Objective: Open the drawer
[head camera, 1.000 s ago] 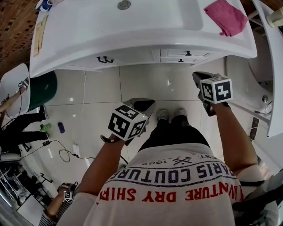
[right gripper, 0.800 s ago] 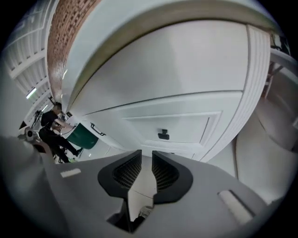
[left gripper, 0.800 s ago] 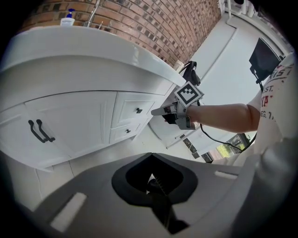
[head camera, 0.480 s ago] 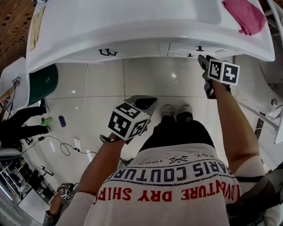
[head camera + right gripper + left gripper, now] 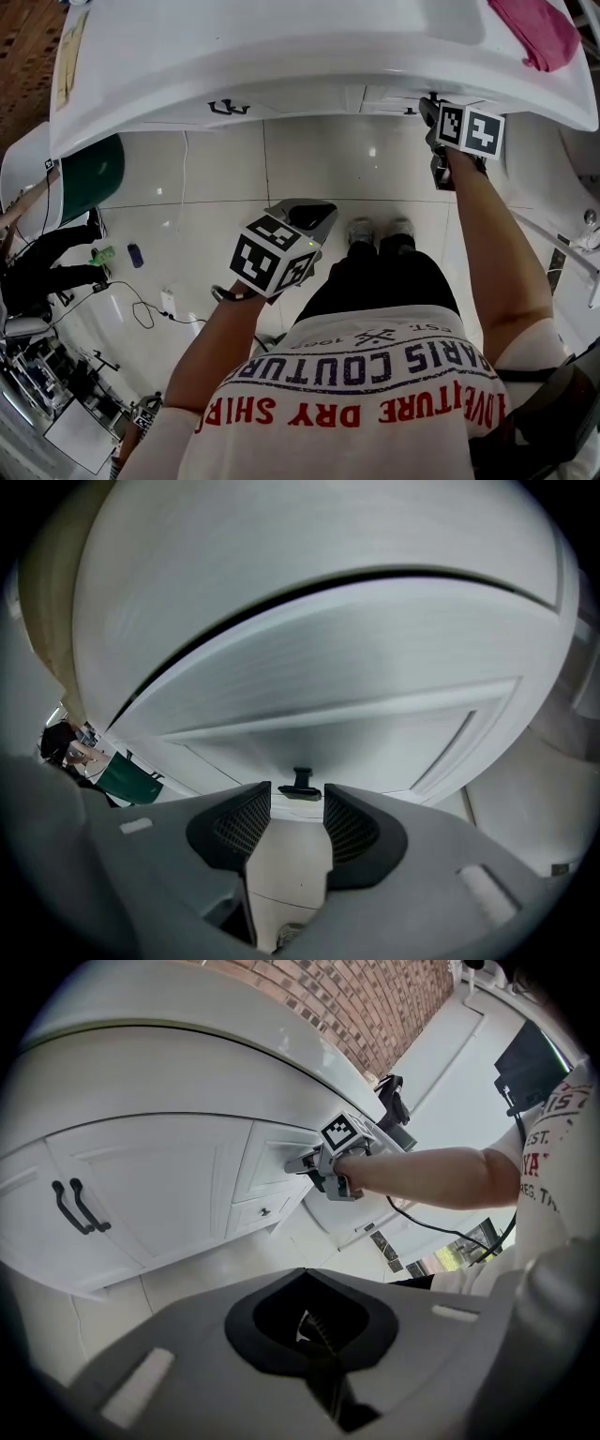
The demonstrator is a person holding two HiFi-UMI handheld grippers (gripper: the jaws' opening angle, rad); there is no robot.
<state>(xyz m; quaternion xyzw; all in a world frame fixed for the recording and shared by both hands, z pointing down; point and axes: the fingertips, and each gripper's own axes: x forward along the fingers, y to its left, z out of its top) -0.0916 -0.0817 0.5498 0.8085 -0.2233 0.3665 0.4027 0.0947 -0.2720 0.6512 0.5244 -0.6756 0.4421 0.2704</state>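
Note:
The white vanity (image 5: 281, 66) runs across the top of the head view, its small drawers at the right. In the right gripper view the upper drawer front (image 5: 375, 714) fills the frame, and its black handle (image 5: 300, 787) sits just beyond my right gripper (image 5: 297, 803), in line with the gap. Its jaws have just been opening; they stand apart with nothing pressed between the pads. The left gripper view shows the right gripper (image 5: 328, 1162) up against that drawer. My left gripper (image 5: 305, 217) hangs over the floor, away from the cabinet, jaws closed together on nothing (image 5: 309, 1330).
Two cabinet doors with paired black handles (image 5: 228, 108) lie left of the drawers, and a lower drawer knob (image 5: 265, 1211) shows below. A pink cloth (image 5: 534, 33) lies on the countertop. A green bin (image 5: 89, 183), cables (image 5: 141, 314) and a seated person (image 5: 37, 258) are at the left.
My right gripper has moved up the picture, from over the floor to the drawer front under the counter's edge. The left gripper has hardly shifted.

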